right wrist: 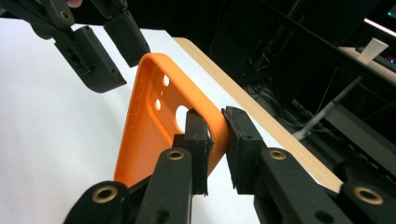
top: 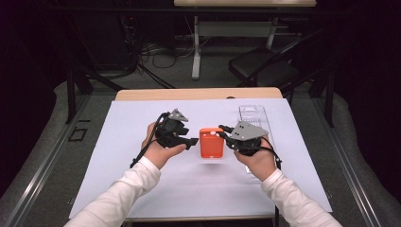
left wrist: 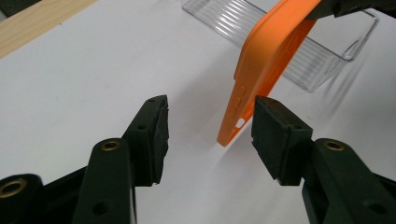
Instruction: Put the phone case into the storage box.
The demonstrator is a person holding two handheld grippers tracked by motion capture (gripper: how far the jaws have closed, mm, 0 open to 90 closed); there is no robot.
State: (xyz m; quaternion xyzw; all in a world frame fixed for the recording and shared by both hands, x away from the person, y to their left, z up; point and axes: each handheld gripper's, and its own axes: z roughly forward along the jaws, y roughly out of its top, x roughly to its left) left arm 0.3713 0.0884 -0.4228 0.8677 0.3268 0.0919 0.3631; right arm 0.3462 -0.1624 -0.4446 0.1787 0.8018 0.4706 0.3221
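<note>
An orange phone case (top: pixel 211 142) hangs in the air above the white sheet, between the two hands. My right gripper (top: pixel 225 135) is shut on its edge; in the right gripper view the pads (right wrist: pixel 198 133) pinch the case wall (right wrist: pixel 149 126) beside the camera holes. My left gripper (top: pixel 190 141) stands open at the case's other side. In the left gripper view the case's lower corner (left wrist: pixel 233 126) sits just inside the right-hand jaw of that gripper (left wrist: pixel 210 106), and no pad presses on it. The left gripper (right wrist: pixel 116 51) also appears at the top left of the right gripper view.
A clear ribbed plastic tray (top: pixel 253 113) lies on the white sheet (top: pixel 142 189) behind the right hand, also in the left gripper view (left wrist: pixel 327 60). The table's wooden far edge (top: pixel 198 93) runs along the back. A dark chair (top: pixel 265 66) and desk legs stand beyond.
</note>
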